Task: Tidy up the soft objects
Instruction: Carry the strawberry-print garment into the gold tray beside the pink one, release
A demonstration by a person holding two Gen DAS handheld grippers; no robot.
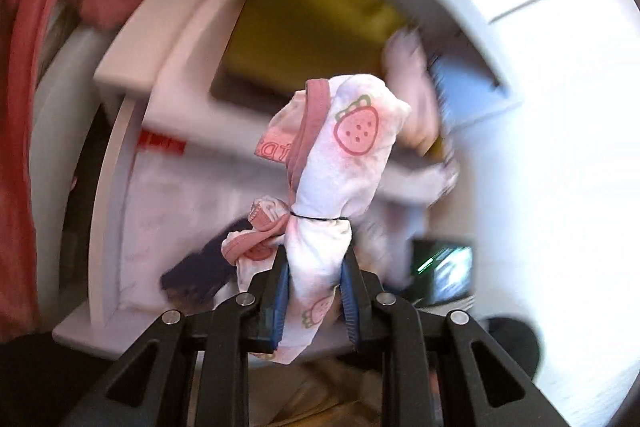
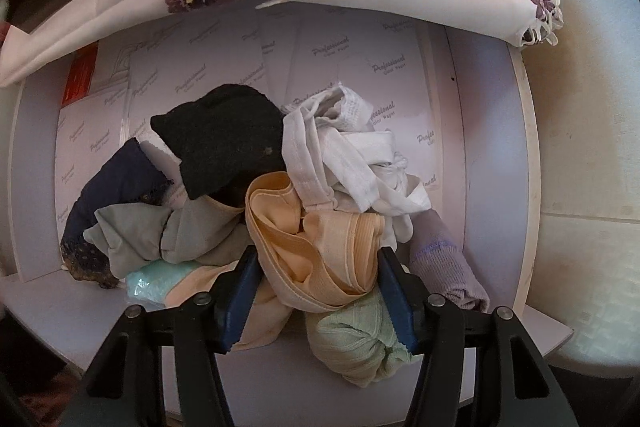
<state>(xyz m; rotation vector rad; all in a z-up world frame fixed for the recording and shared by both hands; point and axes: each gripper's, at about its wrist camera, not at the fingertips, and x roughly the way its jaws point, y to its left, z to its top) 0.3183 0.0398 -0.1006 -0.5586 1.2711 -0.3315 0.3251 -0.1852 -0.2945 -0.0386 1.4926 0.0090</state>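
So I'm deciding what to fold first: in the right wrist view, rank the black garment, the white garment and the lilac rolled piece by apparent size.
1. Black garment and white garment: look alike, no clear order.
2. Lilac rolled piece: smallest, though fisheye nearness makes this unsure.

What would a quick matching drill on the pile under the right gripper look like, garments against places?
Things:
1. black garment
2. white garment
3. peach garment
4. lilac cloth

Places:
a. between the right gripper fingers
b. right edge of the pile
c. top of the pile, left of white
d. above the peach, right of black

Pairs: 1-c, 2-d, 3-a, 4-b
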